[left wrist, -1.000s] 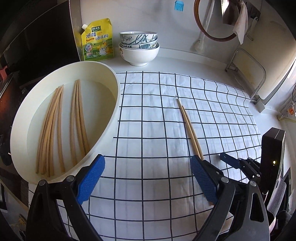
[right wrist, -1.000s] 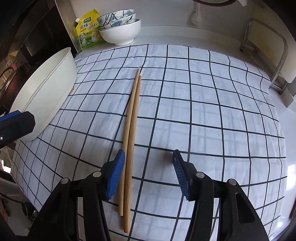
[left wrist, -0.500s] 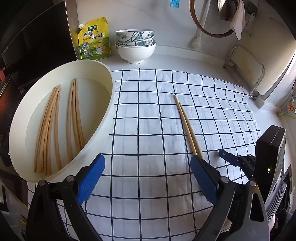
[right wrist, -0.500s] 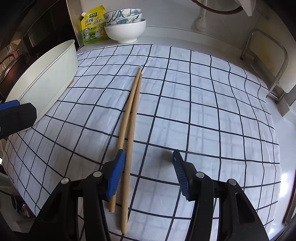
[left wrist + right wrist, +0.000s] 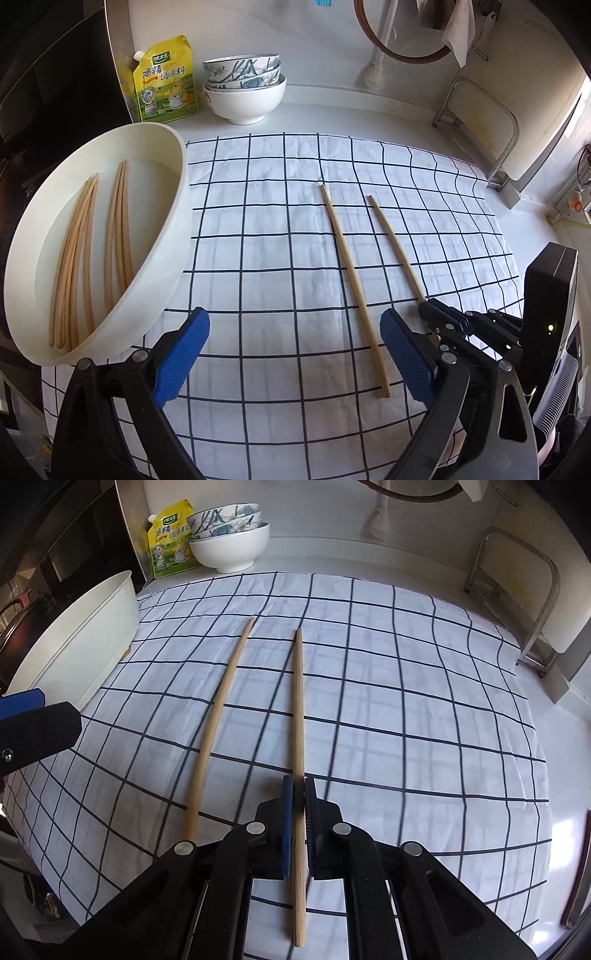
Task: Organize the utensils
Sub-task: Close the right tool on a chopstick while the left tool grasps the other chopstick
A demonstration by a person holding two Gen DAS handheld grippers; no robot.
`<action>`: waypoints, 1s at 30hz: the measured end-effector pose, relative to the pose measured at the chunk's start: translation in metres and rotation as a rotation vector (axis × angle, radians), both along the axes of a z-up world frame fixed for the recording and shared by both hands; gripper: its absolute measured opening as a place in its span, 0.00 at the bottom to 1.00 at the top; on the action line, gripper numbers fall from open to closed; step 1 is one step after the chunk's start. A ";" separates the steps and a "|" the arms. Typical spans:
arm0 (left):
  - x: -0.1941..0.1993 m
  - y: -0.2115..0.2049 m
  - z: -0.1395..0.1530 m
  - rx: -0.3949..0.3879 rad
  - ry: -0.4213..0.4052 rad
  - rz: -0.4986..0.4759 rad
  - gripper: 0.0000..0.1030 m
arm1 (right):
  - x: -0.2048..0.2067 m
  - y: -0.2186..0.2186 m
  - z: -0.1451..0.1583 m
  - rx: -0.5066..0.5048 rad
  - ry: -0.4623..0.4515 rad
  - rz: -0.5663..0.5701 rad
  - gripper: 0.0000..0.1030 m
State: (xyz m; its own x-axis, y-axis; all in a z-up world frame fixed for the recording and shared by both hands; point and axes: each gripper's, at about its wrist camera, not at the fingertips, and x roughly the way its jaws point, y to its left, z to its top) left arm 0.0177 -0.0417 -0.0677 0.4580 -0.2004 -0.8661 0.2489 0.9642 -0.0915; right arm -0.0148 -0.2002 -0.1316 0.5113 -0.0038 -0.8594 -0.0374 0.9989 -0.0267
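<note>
My right gripper (image 5: 298, 805) clamped on one chopstick (image 5: 297, 716), my left gripper (image 5: 295, 354) wide and empty, second chopstick (image 5: 351, 280) loose on the checked cloth (image 5: 258, 221), more chopsticks (image 5: 74, 266) in the white tub (image 5: 162, 258) far left on the tabletop (image 5: 332, 107)

One chopstick (image 5: 298, 709) clamped; other (image 5: 218, 716) flat on cloth (image 5: 406, 701).

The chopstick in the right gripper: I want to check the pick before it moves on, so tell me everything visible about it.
The gripped chopstick is a plain, pale wooden stick, slim and straight, tapering slightly toward its far tip. The right gripper is shut on it, blue-padded fingers pinching it near its thicker near end, which sticks out behind them. It points away over the checked cloth, apart from the other chopstick lying to its left. Whether it is clear of the cloth cannot be told.
</note>
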 end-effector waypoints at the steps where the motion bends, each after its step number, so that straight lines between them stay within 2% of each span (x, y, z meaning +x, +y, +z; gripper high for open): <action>1: 0.001 -0.005 -0.002 -0.002 0.002 -0.007 0.89 | -0.002 -0.005 0.000 0.002 0.001 -0.010 0.06; 10: 0.020 -0.038 -0.039 0.033 0.040 -0.023 0.89 | -0.015 -0.043 0.000 0.011 -0.008 -0.079 0.06; 14: 0.024 -0.046 -0.054 0.061 0.059 -0.022 0.89 | -0.017 -0.049 0.001 0.046 -0.012 -0.080 0.06; 16: 0.025 -0.049 -0.059 0.074 0.059 -0.017 0.89 | -0.020 -0.050 0.004 0.046 -0.032 -0.086 0.11; 18: 0.025 -0.049 -0.062 0.081 0.054 -0.010 0.89 | -0.022 -0.052 0.004 0.039 -0.042 -0.092 0.28; 23: 0.026 -0.052 -0.070 0.095 0.047 0.015 0.87 | -0.014 -0.050 0.000 0.008 -0.041 -0.084 0.29; 26: 0.025 -0.053 -0.068 0.084 0.032 0.022 0.78 | -0.009 -0.044 -0.002 -0.039 -0.046 -0.065 0.29; 28: 0.024 -0.056 -0.065 0.083 0.022 0.012 0.62 | -0.007 -0.043 -0.002 -0.033 -0.050 -0.061 0.29; 29: 0.022 -0.058 -0.064 0.083 0.019 0.005 0.57 | -0.007 -0.043 -0.002 -0.031 -0.050 -0.055 0.26; 30: 0.021 -0.060 -0.062 0.082 0.018 -0.001 0.46 | -0.006 -0.042 -0.002 -0.033 -0.050 -0.048 0.18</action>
State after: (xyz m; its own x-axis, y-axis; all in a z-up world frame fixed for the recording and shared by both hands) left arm 0.0386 -0.1015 -0.1300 0.4423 -0.1294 -0.8875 0.2493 0.9683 -0.0169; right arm -0.0207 -0.2420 -0.1337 0.5521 -0.0574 -0.8318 0.0128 0.9981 -0.0605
